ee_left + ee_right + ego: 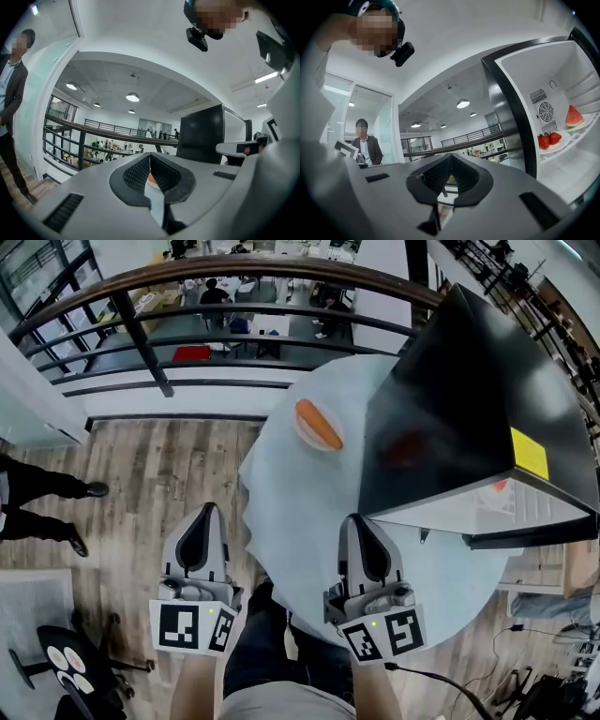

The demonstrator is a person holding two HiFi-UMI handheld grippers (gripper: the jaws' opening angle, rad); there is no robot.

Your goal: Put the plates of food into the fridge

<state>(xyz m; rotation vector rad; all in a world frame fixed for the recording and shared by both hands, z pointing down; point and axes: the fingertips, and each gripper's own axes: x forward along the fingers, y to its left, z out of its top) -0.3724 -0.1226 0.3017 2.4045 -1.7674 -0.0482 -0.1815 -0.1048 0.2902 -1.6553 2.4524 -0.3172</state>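
Observation:
A plate with a hot dog [318, 425] sits on the round pale table [291, 521], left of the black mini fridge [469, 399]. The fridge door stands open toward me. Inside the fridge [562, 93] are a plate of strawberries [550, 140] and a watermelon slice [573, 116]. My left gripper [210, 510] hangs over the floor just off the table's left edge, jaws shut and empty. My right gripper [355, 520] is over the table's near part, short of the fridge, jaws together with nothing held. In the left gripper view the hot dog plate [151, 179] shows below the closed tips [150, 154].
A curved dark railing [187, 277] runs behind the table, over a drop to a lower floor. A person in a dark suit [11, 89] stands at the left; their shoes [82, 491] are on the wood floor. A chair base [66, 662] is at the lower left.

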